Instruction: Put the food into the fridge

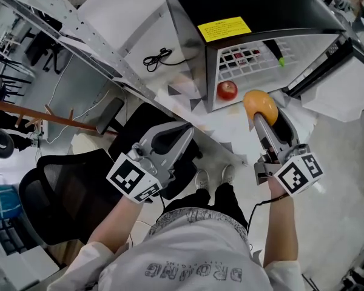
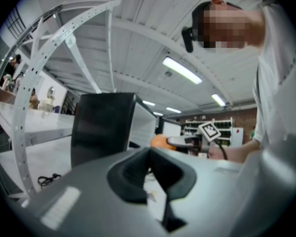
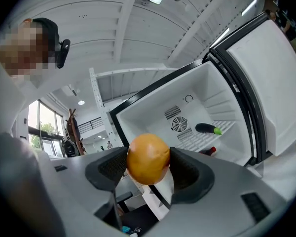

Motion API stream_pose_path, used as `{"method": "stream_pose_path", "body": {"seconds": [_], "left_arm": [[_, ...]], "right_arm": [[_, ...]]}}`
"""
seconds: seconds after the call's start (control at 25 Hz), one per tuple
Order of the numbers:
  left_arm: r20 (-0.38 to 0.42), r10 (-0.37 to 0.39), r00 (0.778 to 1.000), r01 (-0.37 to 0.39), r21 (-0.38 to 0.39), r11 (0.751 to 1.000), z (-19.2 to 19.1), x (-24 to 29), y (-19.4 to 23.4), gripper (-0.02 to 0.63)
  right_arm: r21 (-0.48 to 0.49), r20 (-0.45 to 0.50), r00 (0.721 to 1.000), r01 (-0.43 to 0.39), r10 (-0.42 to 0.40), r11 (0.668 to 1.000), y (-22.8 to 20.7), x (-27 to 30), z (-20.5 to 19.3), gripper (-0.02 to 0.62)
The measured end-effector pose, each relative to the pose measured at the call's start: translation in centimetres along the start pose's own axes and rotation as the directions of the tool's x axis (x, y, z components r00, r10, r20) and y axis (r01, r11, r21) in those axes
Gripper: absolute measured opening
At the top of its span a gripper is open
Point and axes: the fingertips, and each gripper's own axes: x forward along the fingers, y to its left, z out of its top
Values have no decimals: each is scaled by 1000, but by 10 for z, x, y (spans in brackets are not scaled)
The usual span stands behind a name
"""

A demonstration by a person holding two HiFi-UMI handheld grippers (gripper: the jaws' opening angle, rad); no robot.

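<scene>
A small black fridge [image 1: 194, 47] stands with its door [image 1: 346, 83] swung open to the right. Inside are a red apple [image 1: 227, 90] on the floor of the fridge and a dark eggplant [image 1: 274, 52] on the wire shelf. My right gripper [image 1: 261, 111] is shut on a round orange fruit [image 1: 259, 103], just in front of the opening. In the right gripper view the fruit [image 3: 148, 158] sits between the pads, with the eggplant [image 3: 207, 129] behind it. My left gripper [image 1: 183, 131] hangs lower left of the fridge, shut and holding nothing [image 2: 149, 162].
A black cable [image 1: 158, 58] lies on the white table left of the fridge. A black office chair [image 1: 67, 187] stands below the table at the left. A small red item [image 3: 210, 151] lies on the fridge shelf.
</scene>
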Motion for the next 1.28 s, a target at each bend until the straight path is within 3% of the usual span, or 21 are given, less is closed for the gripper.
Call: {"method": "stream_pose_path", "body": {"seconds": [0.56, 1.28], "left_arm": [[-35, 110, 993, -110, 19, 994, 2, 35, 5, 8], [-71, 175, 982, -175, 0, 985, -13, 64, 5, 8]], "right_arm": [[-47, -56, 995, -81, 79, 996, -47, 71, -2, 262], [-206, -163, 979, -154, 121, 966, -56, 142, -34, 262]]}}
